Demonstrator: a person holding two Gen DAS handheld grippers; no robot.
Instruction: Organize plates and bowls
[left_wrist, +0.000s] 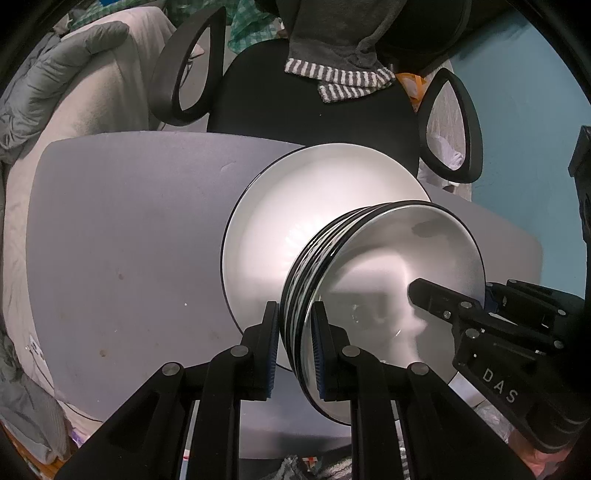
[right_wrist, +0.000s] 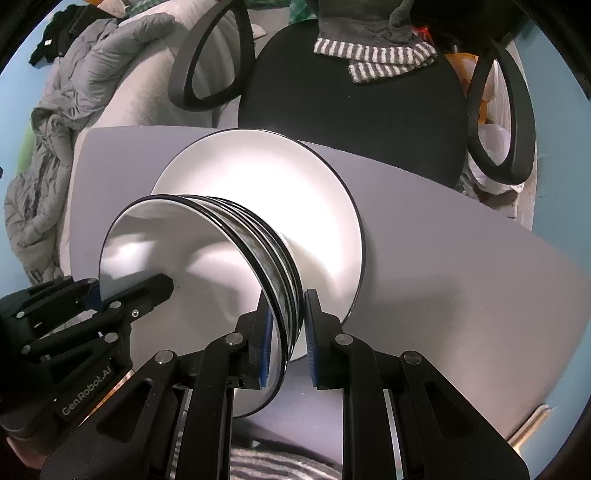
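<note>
A stack of white bowls with black rims (left_wrist: 391, 288) is held above a large white plate (left_wrist: 280, 221) on the grey table (left_wrist: 129, 240). My left gripper (left_wrist: 295, 354) is shut on the stack's left rim. My right gripper (right_wrist: 286, 343) is shut on the stack's right rim (right_wrist: 273, 266). The stack (right_wrist: 192, 258) hangs over the near part of the plate (right_wrist: 266, 177). Each gripper shows in the other's view, the right one in the left wrist view (left_wrist: 443, 299) and the left one in the right wrist view (right_wrist: 122, 295).
A black office chair (left_wrist: 314, 99) with a striped grey cloth (left_wrist: 340, 77) stands behind the table. A bed with grey bedding (right_wrist: 66, 110) lies at the left. The table's far edge (right_wrist: 147, 129) runs just behind the plate.
</note>
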